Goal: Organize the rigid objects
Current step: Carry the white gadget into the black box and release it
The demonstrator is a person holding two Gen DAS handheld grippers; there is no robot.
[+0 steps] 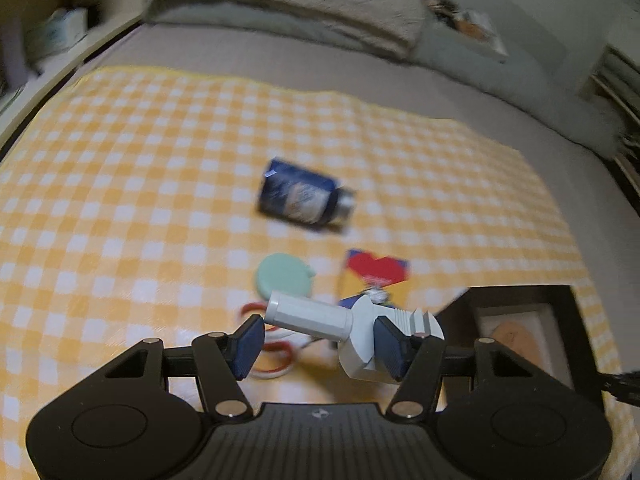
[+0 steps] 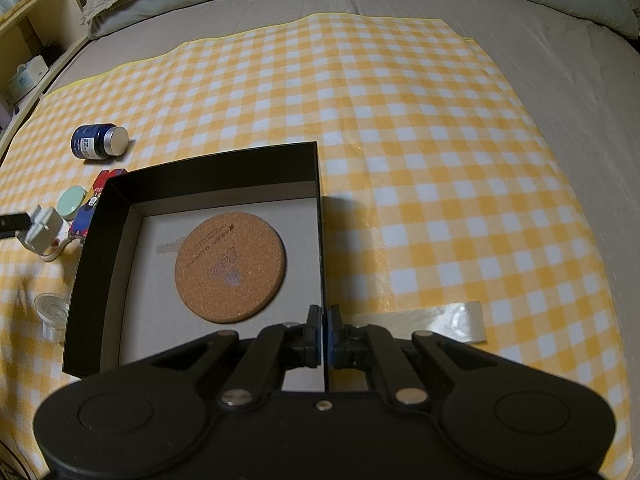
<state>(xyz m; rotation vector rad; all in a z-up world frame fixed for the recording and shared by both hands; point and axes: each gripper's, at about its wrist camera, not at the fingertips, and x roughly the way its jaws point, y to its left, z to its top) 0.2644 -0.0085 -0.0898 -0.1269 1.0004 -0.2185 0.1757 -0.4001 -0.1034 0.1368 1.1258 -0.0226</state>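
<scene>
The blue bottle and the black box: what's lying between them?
In the right wrist view, a red and blue carton lies between the blue bottle and the black box, close against the box's wall.

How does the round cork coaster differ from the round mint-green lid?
The round cork coaster lies inside the black box; the round mint-green lid lies outside it on the yellow checked cloth. The coaster is speckled brown with a dark print; the lid is plain green. The coaster looks clearly wider. Both are flat discs lying face up.
</scene>
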